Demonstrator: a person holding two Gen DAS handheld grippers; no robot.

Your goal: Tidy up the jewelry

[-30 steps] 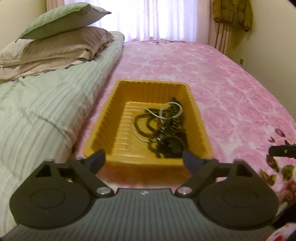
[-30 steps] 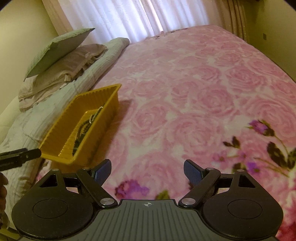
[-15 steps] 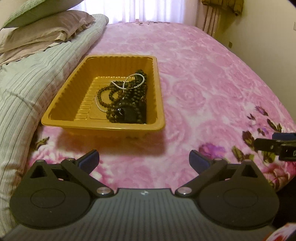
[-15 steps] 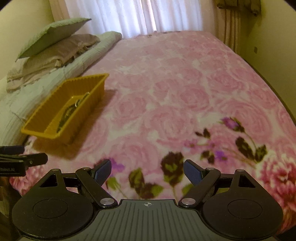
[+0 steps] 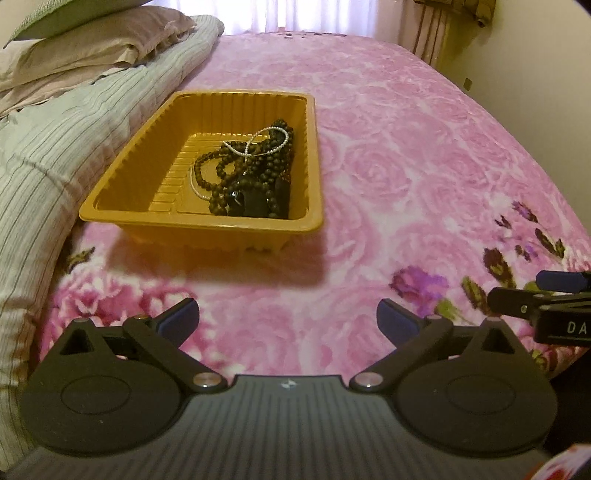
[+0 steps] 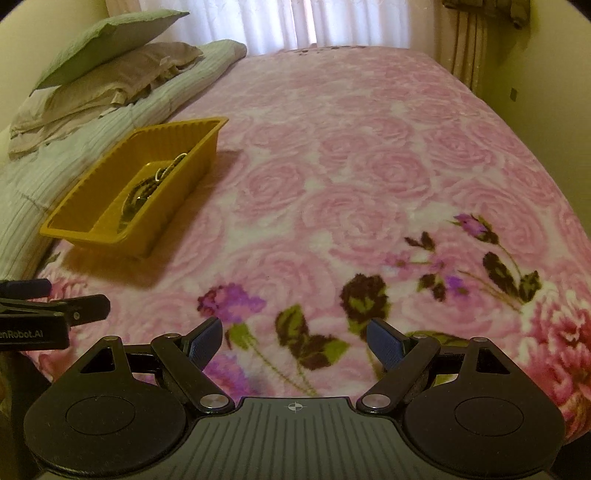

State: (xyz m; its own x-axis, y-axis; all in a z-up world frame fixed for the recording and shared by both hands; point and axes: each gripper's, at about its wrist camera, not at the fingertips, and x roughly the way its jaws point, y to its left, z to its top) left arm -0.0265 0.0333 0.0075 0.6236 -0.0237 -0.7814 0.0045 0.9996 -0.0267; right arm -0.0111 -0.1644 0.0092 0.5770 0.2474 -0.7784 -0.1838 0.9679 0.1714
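Yellow plastic tray (image 5: 122, 206) sits on the pink rose-print blanket (image 5: 406, 155), its left side right next to a striped grey-green duvet (image 5: 55, 147) bunched along the bed's edge. Inside the tray, toward the right half: tangle of dark bead necklaces (image 5: 255, 177) w/ a thin silvery chain (image 5: 273, 142) looped over the top. Left half of the tray floor is bare ribbed plastic. Pillows (image 6: 110, 66) stacked at the far left, sheer curtains (image 6: 332, 22) behind the bed.

Left gripper (image 5: 288, 317) hangs over the blanket, near side of the tray, not touching it. Its jaws have just been opening and now stand wide apart, nothing btwn them. Right gripper (image 6: 295, 339) is off to the right over the darker flower print, well apart from the tray, jaws also spread w/ nothing in them. Each gripper's tip pokes into the other's view at the edge, so they're side by side.
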